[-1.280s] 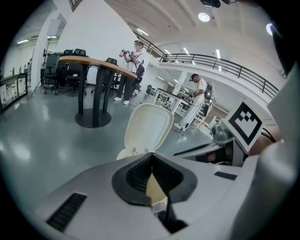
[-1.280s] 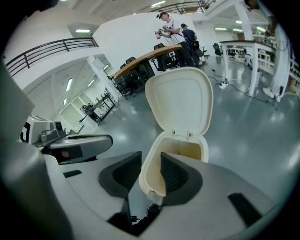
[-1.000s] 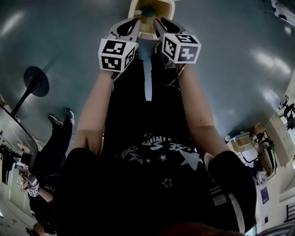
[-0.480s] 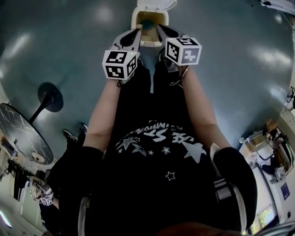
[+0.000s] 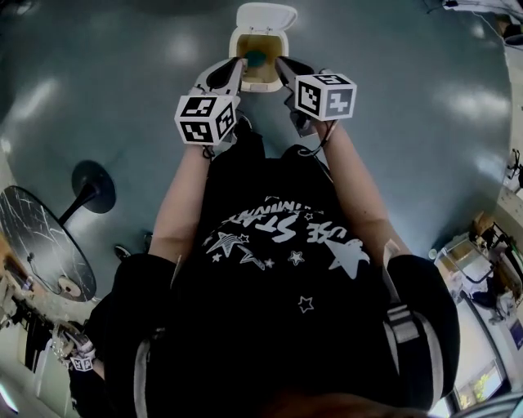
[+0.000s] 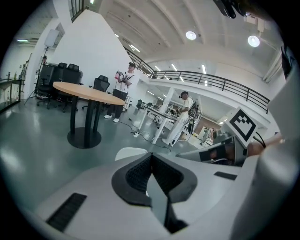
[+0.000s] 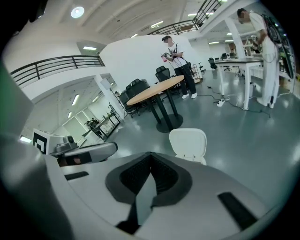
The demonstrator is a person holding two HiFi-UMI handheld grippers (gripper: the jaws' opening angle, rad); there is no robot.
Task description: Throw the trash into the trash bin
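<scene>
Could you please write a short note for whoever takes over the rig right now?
Left gripper: jaws together, nothing between them.
Right gripper: the same.
Both are held out at the trash bin, which stands on the floor, lid open. A teal thing shows in its opening.
Done: the trash seems to be in.
Left: check that it lies inside, then draw both grippers back.

Surroundings: an open hall with a glossy grey floor (image 5: 425,122).
A round wooden-topped table (image 6: 89,93) stands on a dark pedestal base, with black office chairs (image 6: 63,69) clustered behind it. One person (image 6: 124,81) stands beside the table, another (image 6: 181,118) at a white workbench (image 6: 158,117). A railed balcony (image 6: 211,80) runs above, under round ceiling lights (image 6: 191,35).
</scene>
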